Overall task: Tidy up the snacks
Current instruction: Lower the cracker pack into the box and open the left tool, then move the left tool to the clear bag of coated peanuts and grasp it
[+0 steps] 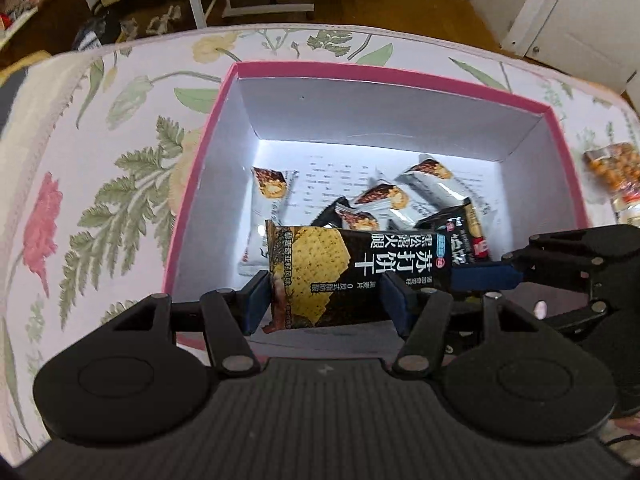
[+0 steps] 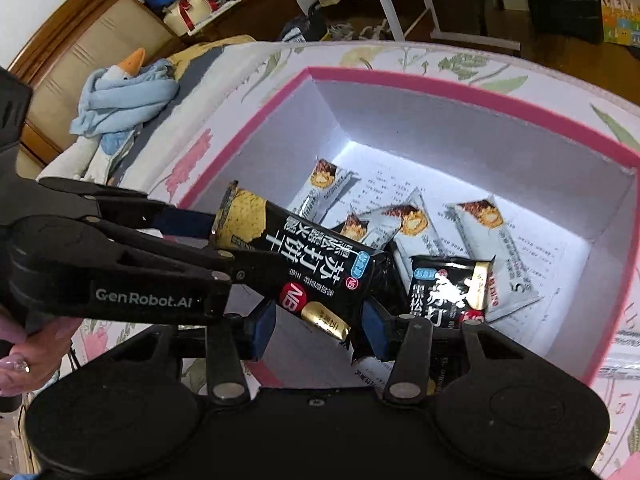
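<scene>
A black soda-cracker packet (image 1: 360,264) hangs over the near end of a pink-rimmed white box (image 1: 400,76), and both grippers hold it. My left gripper (image 1: 326,304) is shut on its yellow-printed end, one pad against the sealed edge. In the right wrist view my right gripper (image 2: 320,328) is shut on the gold end of the same cracker packet (image 2: 304,264), while the left gripper (image 2: 224,240) comes in from the left. On the floor of the box (image 2: 440,80) lie several grey-white snack bars (image 2: 404,216) and a second black packet (image 2: 448,292).
The box stands on a floral bedsheet (image 1: 120,160). A bag of orange nuts (image 1: 612,172) lies on the sheet to the right of the box. A blue cloth with a goose toy (image 2: 124,92) lies at the far left. A person's hand (image 2: 24,356) holds the left gripper.
</scene>
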Available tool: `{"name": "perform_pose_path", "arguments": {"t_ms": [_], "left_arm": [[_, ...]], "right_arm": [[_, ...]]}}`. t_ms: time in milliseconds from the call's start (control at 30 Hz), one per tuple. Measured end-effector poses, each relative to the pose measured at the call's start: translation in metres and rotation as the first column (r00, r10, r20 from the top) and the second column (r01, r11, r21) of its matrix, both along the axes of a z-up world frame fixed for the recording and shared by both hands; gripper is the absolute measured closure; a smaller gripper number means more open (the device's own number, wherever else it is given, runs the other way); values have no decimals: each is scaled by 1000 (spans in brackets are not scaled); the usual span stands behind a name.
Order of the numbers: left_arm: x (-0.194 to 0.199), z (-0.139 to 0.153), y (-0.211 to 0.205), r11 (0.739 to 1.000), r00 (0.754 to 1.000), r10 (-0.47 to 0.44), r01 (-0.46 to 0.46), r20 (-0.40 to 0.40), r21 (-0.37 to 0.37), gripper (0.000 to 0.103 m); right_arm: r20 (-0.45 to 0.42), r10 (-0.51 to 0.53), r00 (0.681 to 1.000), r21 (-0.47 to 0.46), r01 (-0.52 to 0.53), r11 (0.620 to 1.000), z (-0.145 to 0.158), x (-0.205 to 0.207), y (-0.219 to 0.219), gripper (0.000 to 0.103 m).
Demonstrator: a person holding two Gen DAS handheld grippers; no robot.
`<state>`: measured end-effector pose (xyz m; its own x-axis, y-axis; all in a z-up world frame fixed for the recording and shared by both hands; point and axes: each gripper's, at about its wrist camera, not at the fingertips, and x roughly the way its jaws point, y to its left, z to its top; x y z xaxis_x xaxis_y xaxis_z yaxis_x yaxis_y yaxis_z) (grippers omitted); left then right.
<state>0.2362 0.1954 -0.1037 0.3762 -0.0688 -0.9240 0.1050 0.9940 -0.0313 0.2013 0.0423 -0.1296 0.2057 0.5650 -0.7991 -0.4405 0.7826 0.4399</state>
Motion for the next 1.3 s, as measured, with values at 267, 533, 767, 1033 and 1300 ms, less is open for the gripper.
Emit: {"name": "perform_pose_path", "arguments": {"t_ms": [267,533,767,1033,1300], "left_arm": [[-13,11,-5,998,995,59,-58,80,-21,44],[-41,49,-25,999,993,34,-32,111,-18,44],[-72,81,-57,997,993,-66,70,99,-36,44],[-103,104,-101,986,984,-147,154,104,-59,42],[-122,89,-172,944,949,-300,309,92,-111,41]], "right_arm": [[65,9,998,-33,-7,999,7,-12,0,31],[121,2,993,-29,2,1000,50,-35,-27,28],[177,10,984,-64,1,998,87,-70,-68,27],[254,-29,967,-123,62,990,117,-112,-138,26],[356,-92,930,-152,155,976,109,-161,-244,20]]}}
